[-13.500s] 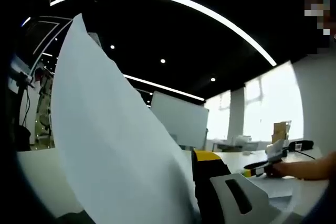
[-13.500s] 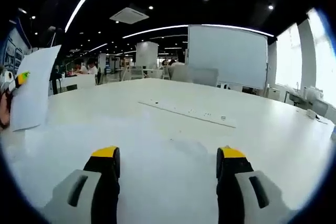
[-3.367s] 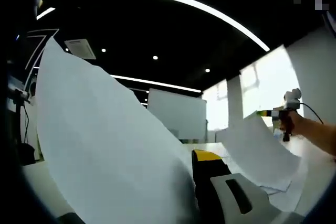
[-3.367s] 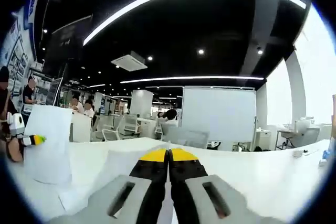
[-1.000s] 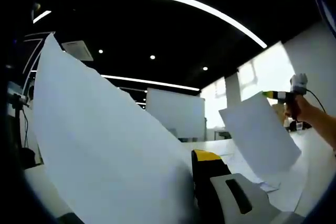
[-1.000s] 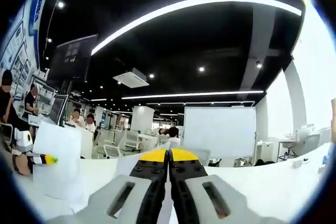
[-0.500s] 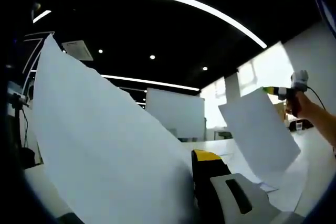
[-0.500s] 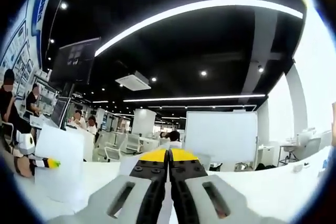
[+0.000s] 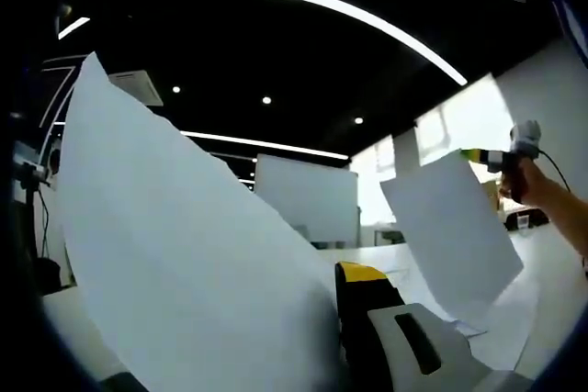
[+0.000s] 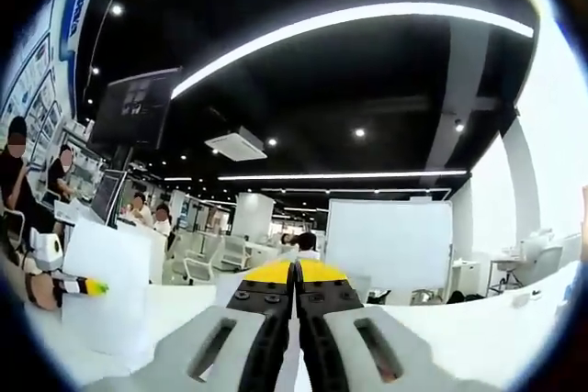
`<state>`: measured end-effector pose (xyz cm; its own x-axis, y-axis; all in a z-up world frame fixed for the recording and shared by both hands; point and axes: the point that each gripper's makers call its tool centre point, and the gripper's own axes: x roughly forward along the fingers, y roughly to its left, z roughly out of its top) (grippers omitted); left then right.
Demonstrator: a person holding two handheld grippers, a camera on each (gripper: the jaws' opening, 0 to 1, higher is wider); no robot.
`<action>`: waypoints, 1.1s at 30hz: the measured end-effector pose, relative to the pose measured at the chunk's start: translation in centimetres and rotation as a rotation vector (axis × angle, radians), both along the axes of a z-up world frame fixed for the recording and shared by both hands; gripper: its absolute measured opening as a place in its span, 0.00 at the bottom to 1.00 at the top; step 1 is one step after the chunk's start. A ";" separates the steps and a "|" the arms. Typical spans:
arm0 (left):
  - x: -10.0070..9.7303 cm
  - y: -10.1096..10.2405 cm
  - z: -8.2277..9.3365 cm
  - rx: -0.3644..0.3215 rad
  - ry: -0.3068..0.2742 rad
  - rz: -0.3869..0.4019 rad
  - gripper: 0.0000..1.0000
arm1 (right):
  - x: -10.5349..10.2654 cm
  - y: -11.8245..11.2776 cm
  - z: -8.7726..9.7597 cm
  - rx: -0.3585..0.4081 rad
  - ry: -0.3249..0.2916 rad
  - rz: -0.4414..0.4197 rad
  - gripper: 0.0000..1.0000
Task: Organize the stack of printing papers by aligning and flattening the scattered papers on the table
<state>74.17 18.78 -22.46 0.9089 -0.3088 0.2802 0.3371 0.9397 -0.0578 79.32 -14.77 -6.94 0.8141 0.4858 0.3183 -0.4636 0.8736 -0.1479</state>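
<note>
Two sheets are aloft: your left gripper [image 9: 367,319] pinches one sheet [image 9: 184,254], your right gripper [image 10: 295,274] another sheet [image 9: 455,227]. Both hang above the counter [image 9: 542,291] (edges unaligned), right of your left fingers.

No readable text anywhere. The held paper sheets [image 9: 193,254] look blank white in the left gripper view. Wall posters [image 10: 32,89] at the left of the right gripper view are too blurred to read.
</note>
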 end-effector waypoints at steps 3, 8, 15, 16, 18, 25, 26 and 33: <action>0.0 0.0 0.0 0.000 0.000 0.000 0.22 | -0.3 0.1 0.2 -0.004 -0.009 -0.001 0.00; 0.0 0.0 0.0 -0.002 -0.001 -0.001 0.22 | -0.8 0.3 0.8 -0.004 -0.024 0.002 0.00; 0.0 0.0 0.0 -0.003 -0.001 -0.003 0.22 | -1.7 0.7 1.7 -0.002 -0.050 0.017 0.00; 0.0 0.0 0.0 -0.003 0.000 -0.003 0.22 | -1.8 0.8 1.8 -0.001 -0.052 0.019 0.00; 0.0 0.0 0.0 -0.004 0.000 -0.003 0.22 | -2.0 0.9 2.0 0.000 -0.057 0.023 0.00; -0.1 0.0 0.0 -0.003 -0.001 -0.002 0.22 | -2.7 1.3 2.7 -0.008 -0.072 0.033 0.00; -0.1 0.0 0.0 -0.004 -0.001 -0.002 0.22 | -2.8 1.3 2.7 -0.007 -0.073 0.035 0.00; -0.1 0.0 0.0 -0.002 0.000 -0.004 0.22 | -3.7 1.4 3.6 0.002 -0.094 0.045 0.00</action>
<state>74.12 18.75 -22.43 0.9077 -0.3115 0.2811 0.3405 0.9383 -0.0598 75.66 -13.34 -3.39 0.7576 0.5209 0.3933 -0.4869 0.8523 -0.1909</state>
